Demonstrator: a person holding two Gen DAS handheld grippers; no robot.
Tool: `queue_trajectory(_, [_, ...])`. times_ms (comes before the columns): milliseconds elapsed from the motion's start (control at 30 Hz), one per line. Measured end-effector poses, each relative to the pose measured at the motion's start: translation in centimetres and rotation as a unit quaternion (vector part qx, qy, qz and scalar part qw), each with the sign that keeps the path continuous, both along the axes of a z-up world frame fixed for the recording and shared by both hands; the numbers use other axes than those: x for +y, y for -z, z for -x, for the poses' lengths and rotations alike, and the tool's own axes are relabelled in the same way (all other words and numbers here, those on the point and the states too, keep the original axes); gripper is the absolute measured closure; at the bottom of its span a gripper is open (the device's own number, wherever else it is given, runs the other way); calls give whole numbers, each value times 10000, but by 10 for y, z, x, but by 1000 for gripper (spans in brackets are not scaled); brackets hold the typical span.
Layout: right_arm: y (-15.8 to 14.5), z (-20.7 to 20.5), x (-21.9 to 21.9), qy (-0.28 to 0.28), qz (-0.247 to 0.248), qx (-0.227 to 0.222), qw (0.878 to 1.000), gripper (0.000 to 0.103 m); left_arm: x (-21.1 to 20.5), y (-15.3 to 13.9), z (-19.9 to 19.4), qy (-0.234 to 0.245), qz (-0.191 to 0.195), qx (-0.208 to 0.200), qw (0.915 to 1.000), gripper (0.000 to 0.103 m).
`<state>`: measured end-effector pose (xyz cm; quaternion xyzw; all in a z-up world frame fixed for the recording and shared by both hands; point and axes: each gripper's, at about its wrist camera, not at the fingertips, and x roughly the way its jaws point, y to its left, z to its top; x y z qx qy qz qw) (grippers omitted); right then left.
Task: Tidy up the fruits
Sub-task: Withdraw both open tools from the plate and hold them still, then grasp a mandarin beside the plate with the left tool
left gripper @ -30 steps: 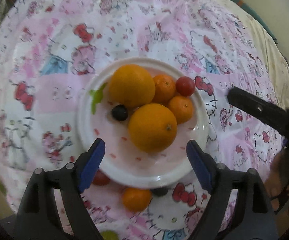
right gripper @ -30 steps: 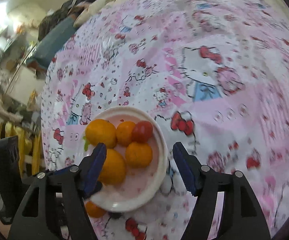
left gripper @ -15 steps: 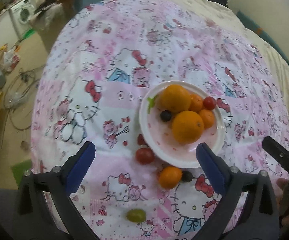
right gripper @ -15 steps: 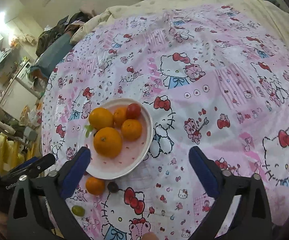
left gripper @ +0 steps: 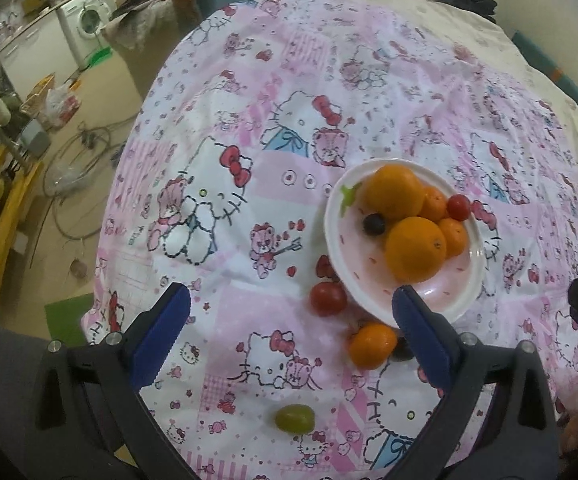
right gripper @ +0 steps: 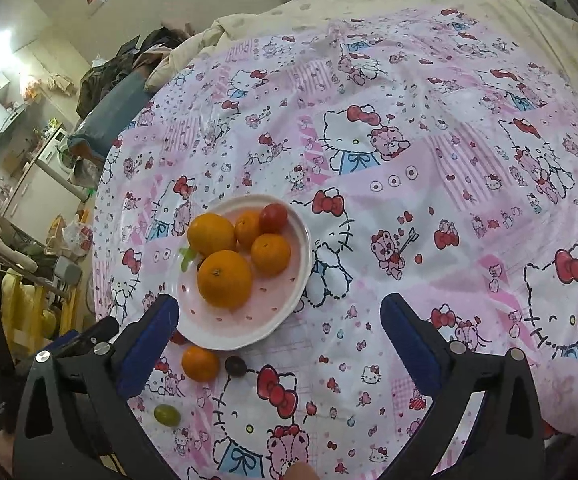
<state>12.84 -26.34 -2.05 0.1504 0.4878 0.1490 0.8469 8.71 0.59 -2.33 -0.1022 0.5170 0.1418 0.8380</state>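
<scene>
A white plate (left gripper: pixel 473 288) with a pink, speckled inside sits on the pink cartoon-cat cloth (left gripper: pixel 289 120) that covers a round table, toward the near side. On it lie two large oranges (left gripper: pixel 415 249), two small mandarins (right gripper: pixel 270 253), a red cherry tomato (right gripper: pixel 273 218) at the far rim and a dark grape (left gripper: pixel 373 223) next to a green leaf mark.

Four fruits lie loose on the cloth close to the plate's near rim: a second tomato (left gripper: pixel 327 298) just beside the rim, a mandarin (left gripper: pixel 372 345) next to it, a dark grape (right gripper: pixel 235 365) just beside that mandarin, and a green grape (left gripper: pixel 294 419) farther toward the table's near edge, apart from the others.

The far half of the cloth is bare and wide. The table's edge curves close on the plate's side, with a cluttered floor, cables and a yellow rack below it.

The left gripper (left gripper: pixel 289 332) hovers over the loose fruits, jaws spread wide after just opening, nothing between them. The right gripper (right gripper: pixel 279 340) hangs beside the plate, likewise spread after opening, and empty.
</scene>
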Motion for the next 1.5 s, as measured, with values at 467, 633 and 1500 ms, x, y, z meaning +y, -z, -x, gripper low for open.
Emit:
queue_trajectory(467, [0,-1,2,-46,-75,92,9999,0,6,0,-1,-96,-104,-16,9999,3])
queue_trajectory(633, [-3,0,5,-162,-111,86,9998,0,4,4,1,-165,-110,-15,9998,3])
queue_trajectory(1500, [25,3,2,-135,104,507,9986,0,-1,23,6,365,225,255,9988,3])
